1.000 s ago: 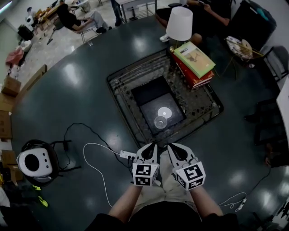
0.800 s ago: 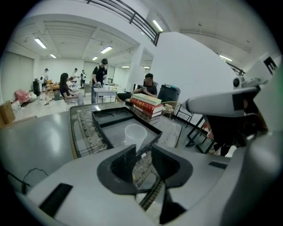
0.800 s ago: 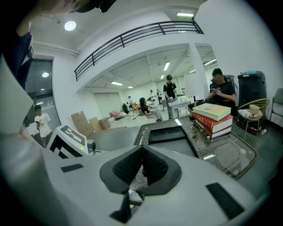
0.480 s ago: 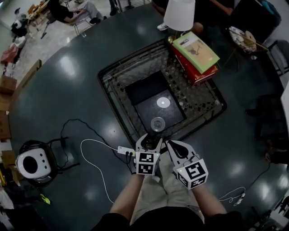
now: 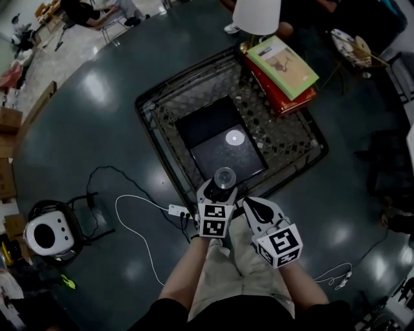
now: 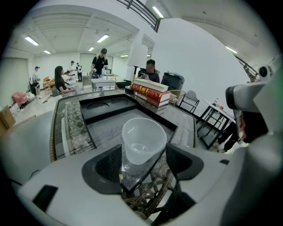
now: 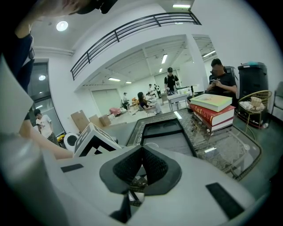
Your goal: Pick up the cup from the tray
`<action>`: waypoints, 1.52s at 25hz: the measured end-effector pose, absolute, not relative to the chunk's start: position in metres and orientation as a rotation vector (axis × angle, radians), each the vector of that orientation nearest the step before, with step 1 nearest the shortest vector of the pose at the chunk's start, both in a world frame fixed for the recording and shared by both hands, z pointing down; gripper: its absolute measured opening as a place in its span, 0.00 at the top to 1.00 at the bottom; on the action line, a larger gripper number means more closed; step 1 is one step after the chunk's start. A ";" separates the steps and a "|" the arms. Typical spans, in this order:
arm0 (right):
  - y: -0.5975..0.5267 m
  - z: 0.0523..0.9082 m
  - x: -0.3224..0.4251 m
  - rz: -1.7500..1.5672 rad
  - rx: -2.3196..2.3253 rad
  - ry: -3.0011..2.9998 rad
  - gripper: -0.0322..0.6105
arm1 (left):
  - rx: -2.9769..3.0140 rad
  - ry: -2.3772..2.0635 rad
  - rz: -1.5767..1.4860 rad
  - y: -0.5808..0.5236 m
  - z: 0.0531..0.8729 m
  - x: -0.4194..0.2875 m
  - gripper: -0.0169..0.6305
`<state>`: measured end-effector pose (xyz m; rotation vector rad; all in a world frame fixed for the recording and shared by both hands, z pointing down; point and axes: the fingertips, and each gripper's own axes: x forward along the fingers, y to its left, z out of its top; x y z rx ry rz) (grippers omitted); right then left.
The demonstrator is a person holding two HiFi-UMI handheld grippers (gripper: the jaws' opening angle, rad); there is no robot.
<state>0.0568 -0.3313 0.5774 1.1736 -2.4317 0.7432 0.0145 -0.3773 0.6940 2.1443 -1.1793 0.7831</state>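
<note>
White plastic left gripper (image 6: 143,162): black-padded jaws spread wide, having just been opening; 1 cup (image 6: 142,142) stands between them, neither pad pressing on its wall.

Right gripper (image 7: 141,153): jaws closed together, nothing between the pads; held just beside the left gripper, nearer the person, with its marker cube uppermost in the head view.

Cup: clear plastic, upright, mouth open to the ceiling; rests at the near corner of the tray (image 5: 213,126).

Tray: black, rectangular, 2 sections, the far one darker with shallow round recesses, the near one grey and flat. 1 small white disc (image 5: 235,137) lies on the near section, apart from the cup.

Table (image 5: 291,145): glass top in a dark woven wicker frame, bearing the tray at its middle.

Books (image 5: 282,72): 1 stack at the table's far corner, green cover on top, red below.

Lamp shade (image 5: 257,14): white, just beyond the books.

Floor items, left of the table: 1 white cable (image 5: 138,223), 1 power strip (image 5: 176,211), 1 round white appliance (image 5: 45,234).
</note>
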 end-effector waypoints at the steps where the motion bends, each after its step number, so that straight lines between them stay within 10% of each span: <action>1: -0.333 0.578 0.058 0.744 1.176 -2.430 0.93 | 2.144 -1.180 0.793 -0.380 0.696 0.016 0.49; 38: -0.265 0.539 0.053 0.644 1.348 -2.422 0.93 | 2.255 -1.246 0.695 -0.320 0.607 -0.012 0.57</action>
